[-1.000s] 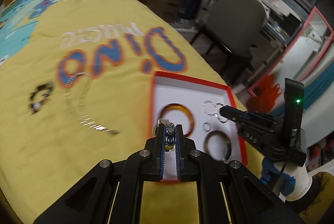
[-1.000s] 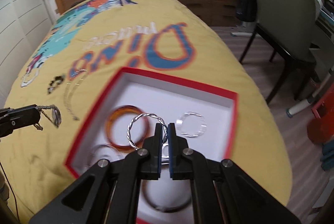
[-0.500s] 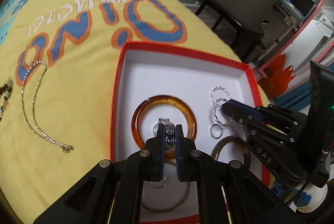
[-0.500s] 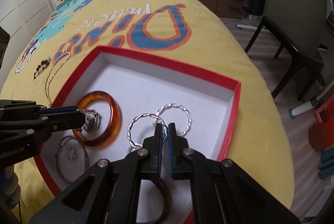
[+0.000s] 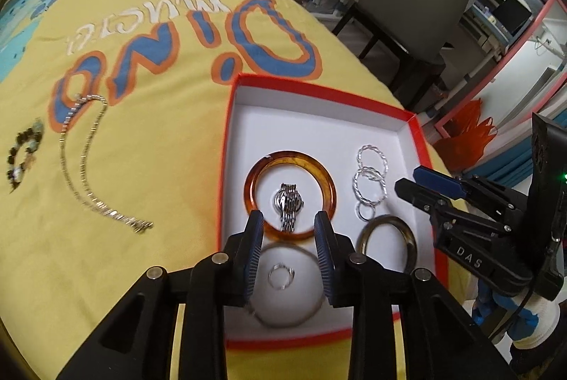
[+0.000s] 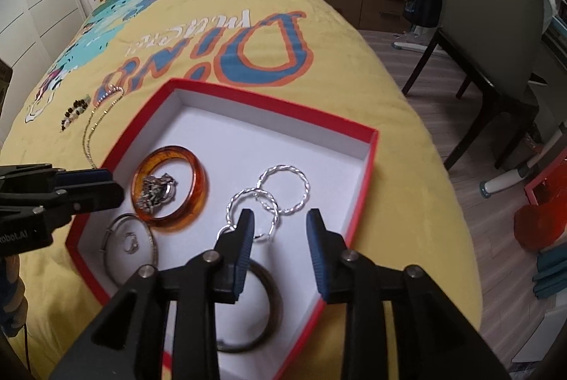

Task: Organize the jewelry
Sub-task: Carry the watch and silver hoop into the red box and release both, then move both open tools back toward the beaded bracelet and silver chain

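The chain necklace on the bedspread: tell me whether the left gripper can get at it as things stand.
Probably yes. The left gripper is open and empty over the red box, and the chain necklace lies in the open on the yellow bedspread to its left, with only the beaded bracelet nearby and nothing between.

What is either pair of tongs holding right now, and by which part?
Nothing. Left tongs and right tongs are open; the silver metal watch lies inside the amber bangle.

A silver watch (image 5: 288, 202) is lying bunched inside an amber bangle (image 5: 290, 191) in the red-rimmed box (image 5: 320, 96). Two twisted silver hoops (image 5: 370, 172) are lying overlapping beside it, while a chain necklace (image 5: 83, 163) is sprawling outside.
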{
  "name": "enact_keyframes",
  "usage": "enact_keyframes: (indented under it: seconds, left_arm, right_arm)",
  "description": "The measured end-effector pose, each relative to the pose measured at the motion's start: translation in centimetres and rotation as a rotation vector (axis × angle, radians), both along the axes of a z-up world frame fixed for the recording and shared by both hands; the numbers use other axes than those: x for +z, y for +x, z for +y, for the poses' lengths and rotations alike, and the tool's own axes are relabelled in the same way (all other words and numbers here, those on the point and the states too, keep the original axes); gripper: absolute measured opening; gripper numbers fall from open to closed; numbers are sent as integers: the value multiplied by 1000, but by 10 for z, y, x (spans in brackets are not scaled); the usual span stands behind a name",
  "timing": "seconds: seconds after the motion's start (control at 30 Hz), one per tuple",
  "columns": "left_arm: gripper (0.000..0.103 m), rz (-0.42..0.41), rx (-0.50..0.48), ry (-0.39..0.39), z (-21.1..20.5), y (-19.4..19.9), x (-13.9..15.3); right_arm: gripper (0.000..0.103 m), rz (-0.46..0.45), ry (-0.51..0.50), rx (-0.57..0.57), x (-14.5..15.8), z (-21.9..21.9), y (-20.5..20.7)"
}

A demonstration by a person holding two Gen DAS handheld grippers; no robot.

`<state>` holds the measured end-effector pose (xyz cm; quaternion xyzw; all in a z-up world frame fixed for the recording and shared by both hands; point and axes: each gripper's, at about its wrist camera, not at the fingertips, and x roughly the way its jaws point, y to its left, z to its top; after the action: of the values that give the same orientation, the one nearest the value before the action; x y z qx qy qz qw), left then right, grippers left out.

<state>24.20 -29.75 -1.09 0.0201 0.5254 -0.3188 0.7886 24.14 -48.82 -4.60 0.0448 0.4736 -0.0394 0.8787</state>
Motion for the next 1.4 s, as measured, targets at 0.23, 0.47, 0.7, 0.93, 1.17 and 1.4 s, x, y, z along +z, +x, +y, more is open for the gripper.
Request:
enact_keyframes:
  seconds: [0.23, 0.47, 0.7, 0.93, 1.17, 1.4]
  left_arm:
    - [30, -44, 75, -20, 45, -29, 26]
    - [46, -81, 178, 30, 107, -66, 36]
    - [55, -172, 294, 100, 169, -109, 52]
    - [63, -266, 364, 164, 206, -149, 65]
    - [69, -355, 398, 176, 229, -178, 83]
    - [71, -380, 432, 163, 243, -186, 90]
  right_arm:
    - [29, -59, 21, 4, 38, 24, -28]
    - [29, -98, 46, 84, 62, 90, -63]
    - [29, -107, 61, 140, 68, 145, -96]
    - [29, -134, 115, 122, 76, 175, -126]
    - [29, -167, 135, 101, 86, 194, -146]
    - [33, -168, 143, 96, 80, 208, -152]
